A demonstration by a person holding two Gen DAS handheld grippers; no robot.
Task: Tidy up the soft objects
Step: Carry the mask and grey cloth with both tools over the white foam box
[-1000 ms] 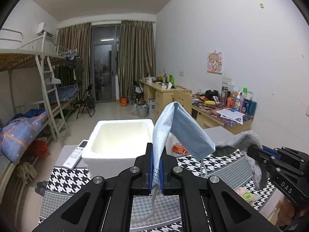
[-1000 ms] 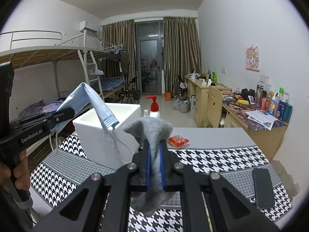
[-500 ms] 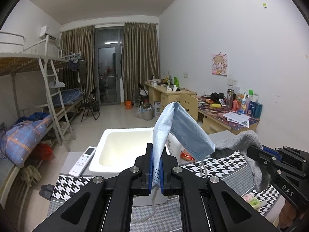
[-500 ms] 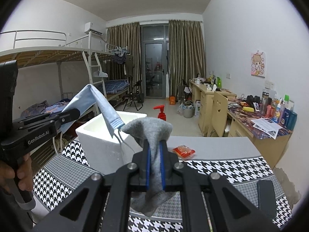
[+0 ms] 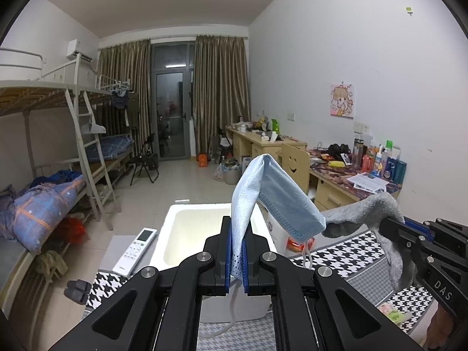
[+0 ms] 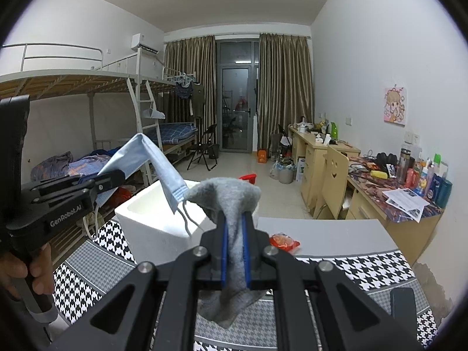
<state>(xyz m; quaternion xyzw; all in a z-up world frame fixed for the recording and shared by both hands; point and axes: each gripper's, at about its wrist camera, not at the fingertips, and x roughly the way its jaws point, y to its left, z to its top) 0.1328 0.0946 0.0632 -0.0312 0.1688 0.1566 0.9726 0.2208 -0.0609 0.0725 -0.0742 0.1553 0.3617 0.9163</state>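
My left gripper is shut on a light blue face mask, which folds over above the fingers with its ear loops dangling. My right gripper is shut on a grey cloth that droops over and below the fingers. Both are held up in the air above the near side of a white foam box, open at the top, standing on the houndstooth-covered table. In the left wrist view the right gripper comes in from the right with the grey cloth. In the right wrist view the left gripper holds the mask at the left.
A white remote lies left of the box. A red packet and a red-capped pump bottle sit behind it. A dark phone lies at the table's right edge, a small pastel packet near the front. Desks line the right wall, bunk beds the left.
Both grippers have risen and moved forward together with the mask and the cloth still held; the foam box sits lower and closer under them in both views.
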